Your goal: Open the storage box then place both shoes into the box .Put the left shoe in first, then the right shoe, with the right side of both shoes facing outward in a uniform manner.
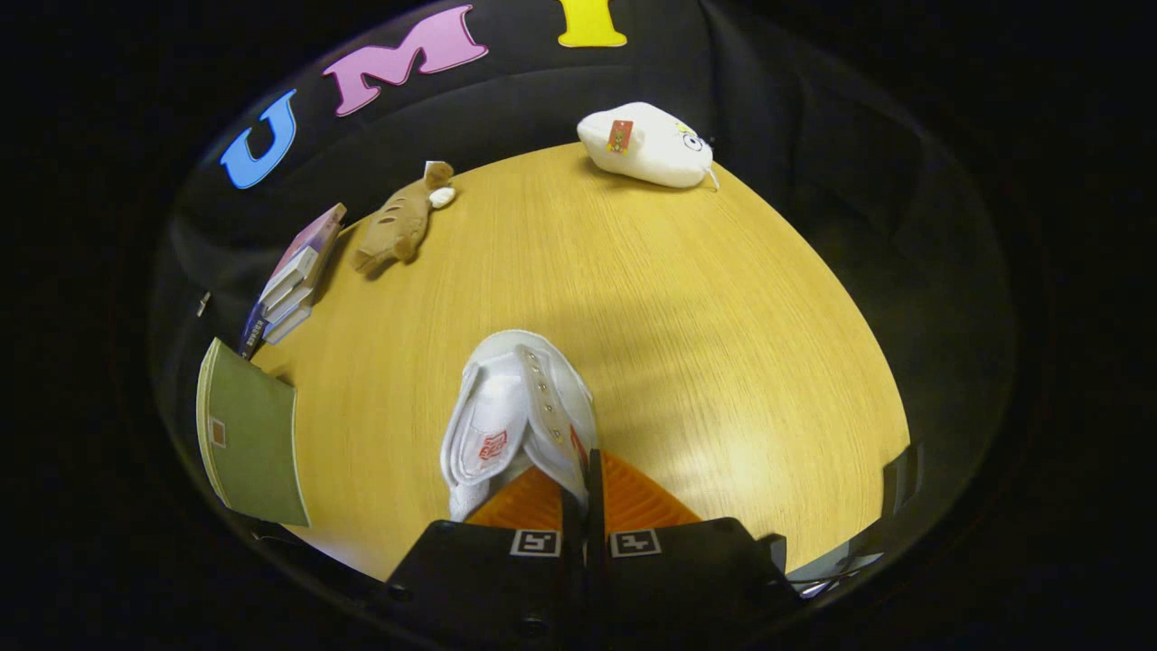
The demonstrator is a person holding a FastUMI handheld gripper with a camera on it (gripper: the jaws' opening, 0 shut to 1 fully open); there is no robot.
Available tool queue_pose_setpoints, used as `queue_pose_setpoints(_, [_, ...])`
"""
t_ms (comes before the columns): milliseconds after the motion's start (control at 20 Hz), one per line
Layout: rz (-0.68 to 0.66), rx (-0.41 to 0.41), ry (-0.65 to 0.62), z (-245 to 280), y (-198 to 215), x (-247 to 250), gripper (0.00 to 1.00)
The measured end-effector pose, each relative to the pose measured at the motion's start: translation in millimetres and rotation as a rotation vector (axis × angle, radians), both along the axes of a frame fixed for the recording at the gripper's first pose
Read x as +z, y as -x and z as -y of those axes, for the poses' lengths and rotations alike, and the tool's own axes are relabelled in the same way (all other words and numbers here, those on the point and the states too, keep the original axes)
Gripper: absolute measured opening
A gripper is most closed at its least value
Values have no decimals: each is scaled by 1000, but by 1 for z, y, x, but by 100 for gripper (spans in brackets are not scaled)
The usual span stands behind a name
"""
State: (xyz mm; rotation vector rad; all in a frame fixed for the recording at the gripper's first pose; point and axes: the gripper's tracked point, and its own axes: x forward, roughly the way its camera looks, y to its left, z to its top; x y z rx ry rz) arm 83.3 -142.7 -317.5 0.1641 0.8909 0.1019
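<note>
You've got the white high-top sneaker [520, 411] pinched by its collar, jaws clamped tight on that edge, toe pointing to 12 o'clock over the desk [687, 344]. Carry it slow, keep it level so it doesn't swing or slip.
</note>
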Motion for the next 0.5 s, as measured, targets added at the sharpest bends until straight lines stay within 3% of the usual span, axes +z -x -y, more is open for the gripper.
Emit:
queue_pose_setpoints(150, [46, -21, 3, -25, 6, 20, 5])
queue_pose_setpoints(350, [57, -30, 108, -34, 17, 1, 5])
queue_pose_setpoints(500, [72, -92, 139, -25, 16, -10, 5])
